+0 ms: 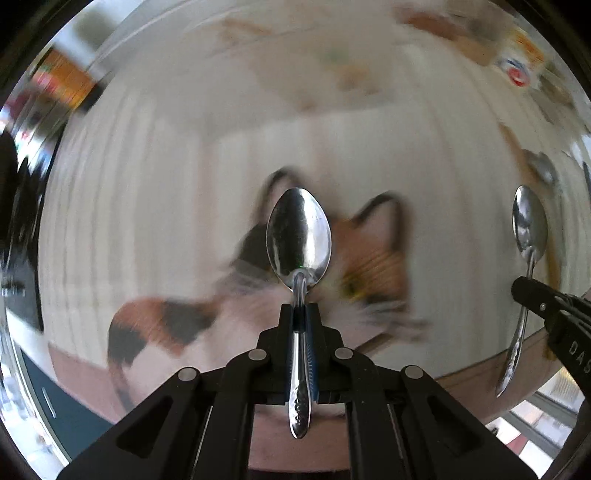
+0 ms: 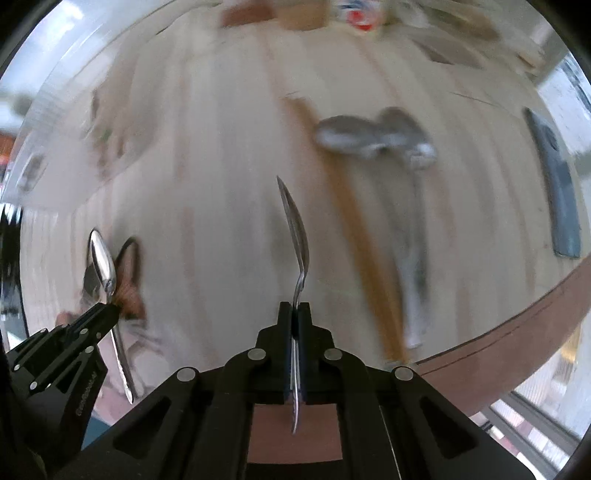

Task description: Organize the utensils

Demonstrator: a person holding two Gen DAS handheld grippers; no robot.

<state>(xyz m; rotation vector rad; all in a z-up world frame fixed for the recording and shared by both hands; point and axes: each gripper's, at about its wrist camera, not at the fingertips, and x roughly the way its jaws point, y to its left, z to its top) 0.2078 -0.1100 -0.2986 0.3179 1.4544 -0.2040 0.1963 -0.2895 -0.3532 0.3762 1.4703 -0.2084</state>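
We see both grippers holding a spoon each, above a pale wooden table (image 1: pixel 147 206). The left gripper (image 1: pixel 300 310) has its jaws closed tight on the neck of the first spoon (image 1: pixel 299 240), bowl pointing forward and facing the camera, handle end running back between the fingers toward the lens. Below it, blurred by motion, sits a calico cat picture or mat (image 1: pixel 373 266) on the table; we can't tell which.

The right gripper (image 2: pixel 294 312) is clamped on the second spoon (image 2: pixel 295 236), seen edge-on in its own view, bowl forward, handle tail hanging back under the jaws. In the left wrist view that same spoon shows at the far right with its bowl up, held by the right gripper's black fingers (image 1: pixel 532 291).

From the right wrist view, the left gripper shows at lower left with its spoon above the cat print. On the table to the right lie a wooden-handled utensil (image 2: pixel 365 258) and a grey metal utensil (image 2: pixel 373 140), both smeared, lying close together. A dark flat item (image 2: pixel 557 199) lies near the table's right edge. Blurred clutter (image 2: pixel 354 11) sits at the far side.
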